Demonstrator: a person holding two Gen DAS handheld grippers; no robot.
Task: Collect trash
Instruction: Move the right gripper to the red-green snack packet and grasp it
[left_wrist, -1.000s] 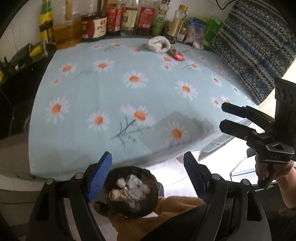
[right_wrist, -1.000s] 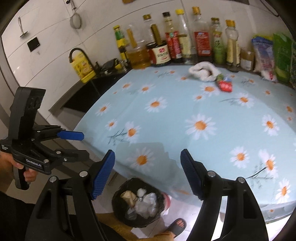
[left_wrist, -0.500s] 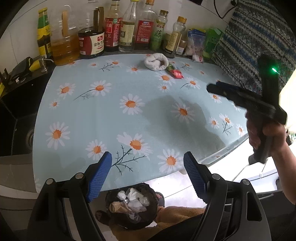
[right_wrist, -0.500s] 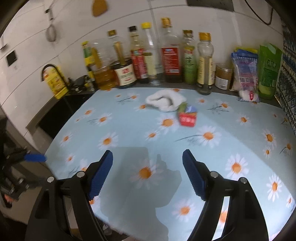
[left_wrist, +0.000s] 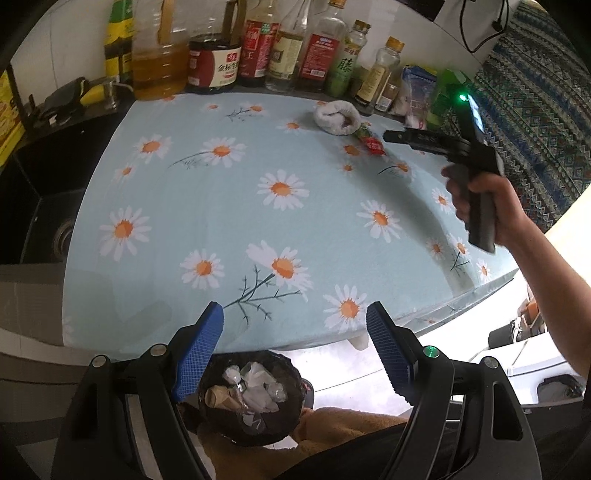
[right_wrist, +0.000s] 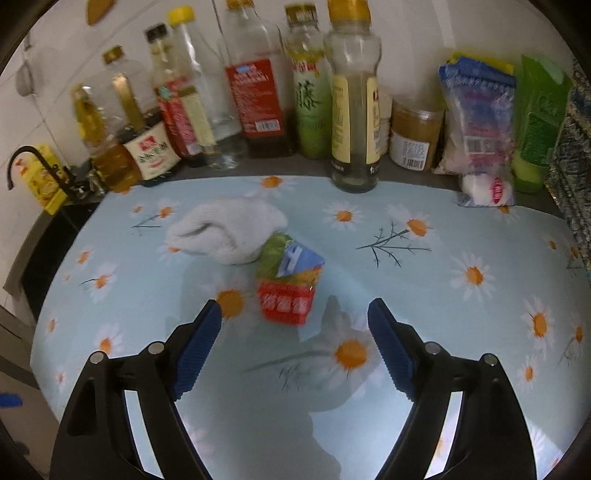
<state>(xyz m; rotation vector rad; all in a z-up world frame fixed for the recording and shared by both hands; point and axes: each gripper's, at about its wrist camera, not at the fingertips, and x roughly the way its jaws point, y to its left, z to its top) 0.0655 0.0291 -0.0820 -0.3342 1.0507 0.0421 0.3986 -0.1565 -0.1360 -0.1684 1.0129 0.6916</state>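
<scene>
A crumpled red, green and blue snack wrapper (right_wrist: 288, 284) lies on the daisy tablecloth (right_wrist: 461, 314), touching a white rolled cloth (right_wrist: 225, 229). My right gripper (right_wrist: 293, 332) is open and empty, just short of the wrapper, which sits ahead between the fingers. In the left wrist view the wrapper (left_wrist: 371, 142) shows far off with the right gripper (left_wrist: 391, 136) reaching toward it. My left gripper (left_wrist: 295, 347) is open and empty, above a black-lined trash bin (left_wrist: 251, 397) holding crumpled paper and plastic, off the table's near edge.
A row of oil and sauce bottles (right_wrist: 258, 92), a jar (right_wrist: 415, 136) and food packets (right_wrist: 480, 129) line the back wall. A black sink (left_wrist: 40, 192) with a tap (right_wrist: 22, 162) lies left of the table. A patterned fabric (left_wrist: 535, 110) hangs at right.
My right gripper has moved from the table's near edge across the table to the wrapper. My left gripper rose slightly, staying over the bin.
</scene>
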